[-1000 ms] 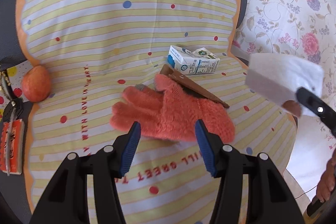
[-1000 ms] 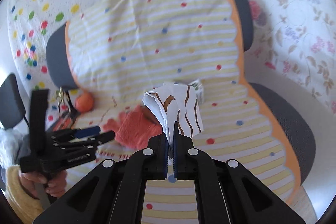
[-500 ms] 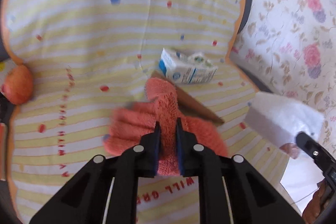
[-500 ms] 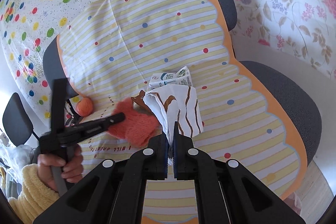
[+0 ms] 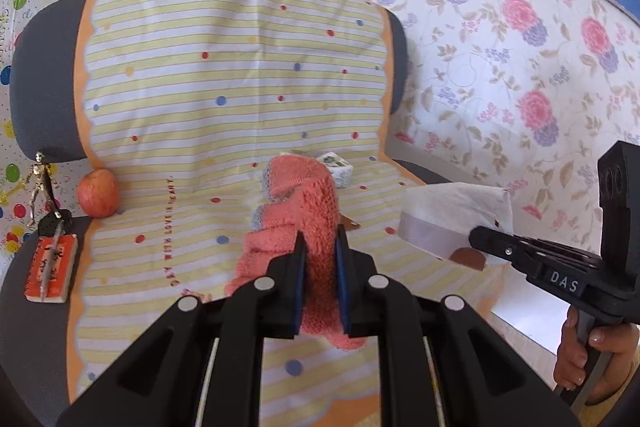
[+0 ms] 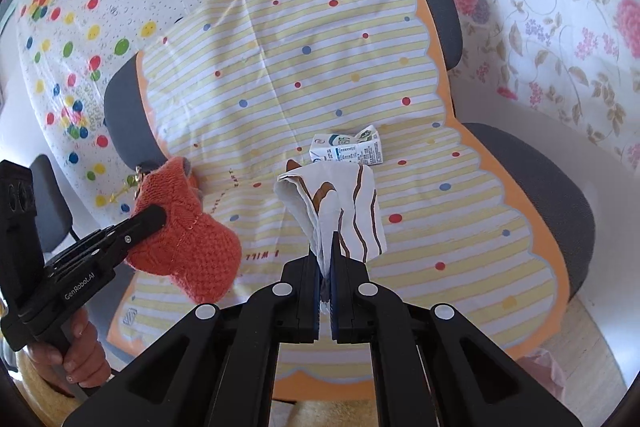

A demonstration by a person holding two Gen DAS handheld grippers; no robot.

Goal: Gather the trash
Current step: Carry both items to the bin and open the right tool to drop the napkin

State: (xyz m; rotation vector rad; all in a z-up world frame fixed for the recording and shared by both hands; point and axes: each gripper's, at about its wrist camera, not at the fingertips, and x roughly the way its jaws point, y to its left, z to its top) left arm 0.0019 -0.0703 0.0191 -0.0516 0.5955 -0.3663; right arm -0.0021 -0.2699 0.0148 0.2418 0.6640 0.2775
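My left tongs (image 5: 319, 241) pinched the soft, light glove (image 5: 304, 203) mid-body; my right tongs (image 6: 327, 247) pinched the thin wrapper (image 6: 340, 199).

coral-orange knit glove (image 5: 316, 211), white wrapper (image 6: 340, 203) with brown stripes, yellow-striped dotted cloth (image 5: 240, 87), reddish apple (image 5: 98, 193), carton (image 6: 346, 149) white with maybe teal print.

The left tool (image 5: 319, 267) pinches a fuzzy coral-orange knitted glove (image 5: 304, 219), which bunches up between its blue pads above the yellow-and-white striped, dotted cloth (image 5: 224, 99) draped over a grey chair. Behind the glove a small white and green drink carton (image 5: 338, 167) lies on the cloth. At right, the right tool (image 5: 480, 235) grips a white paper wrapper (image 5: 452, 219); at left rest a red apple (image 5: 98, 193) and an orange spiral notebook (image 5: 52, 267).
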